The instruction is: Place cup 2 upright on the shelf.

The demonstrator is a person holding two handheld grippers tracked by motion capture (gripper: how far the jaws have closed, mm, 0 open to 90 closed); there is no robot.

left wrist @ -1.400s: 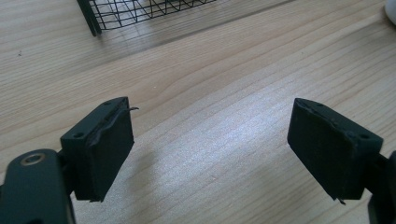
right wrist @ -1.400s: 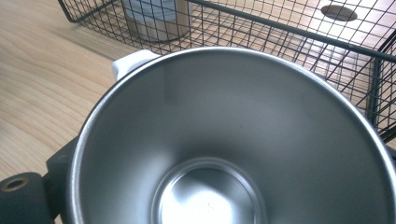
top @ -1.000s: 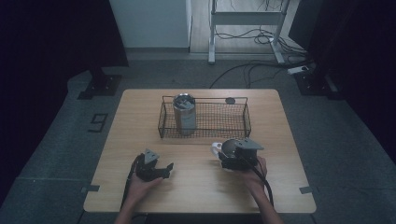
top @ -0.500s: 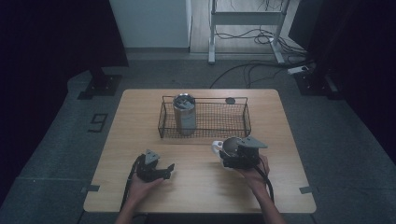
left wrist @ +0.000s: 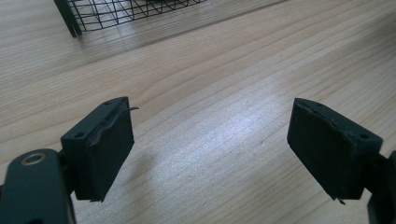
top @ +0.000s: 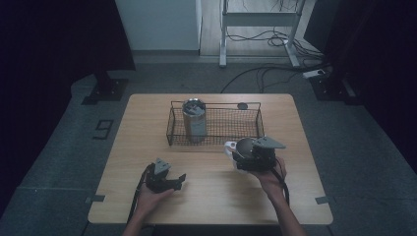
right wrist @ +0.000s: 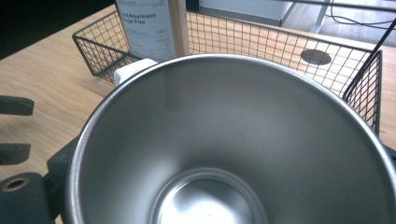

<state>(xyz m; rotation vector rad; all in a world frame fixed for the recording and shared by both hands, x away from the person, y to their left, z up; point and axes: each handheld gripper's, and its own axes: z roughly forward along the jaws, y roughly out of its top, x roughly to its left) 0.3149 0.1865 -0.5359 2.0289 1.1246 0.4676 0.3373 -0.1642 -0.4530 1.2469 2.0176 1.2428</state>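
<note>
Dark room, grey carpet, cables on the floor behind; light wooden table [top: 147, 147] in the middle. We see a black wire basket [top: 248, 125] toward the table's far side, and inside its left end a tall upright steel tumbler with a printed label [top: 194, 120]. On the tabletop just past the basket's far rim sits a small dark round spot [top: 242, 105]; we cannot tell what it is.

Right gripper [top: 248, 158] sits just in front of the basket's near wall, right of centre, and we read it as clamped on a shiny stainless-steel cup [right wrist: 233, 149]. In the right gripper view the cup's open mouth faces the camera, bare inside, with the basket and the labelled tumbler right behind it. A small white piece [right wrist: 133, 70] pokes out at the cup's far-left rim; we cannot tell what it is. In the high view the cup [top: 244, 146] looks clear of the tabletop and outside the basket.

Left gripper [top: 172, 182] is near the table's front edge, left of centre, well apart from the cup. In the left gripper view its 2 black pads [left wrist: 109, 149] stand apart with bare wood between them, grasping nothing; a basket corner shows at top.
</note>
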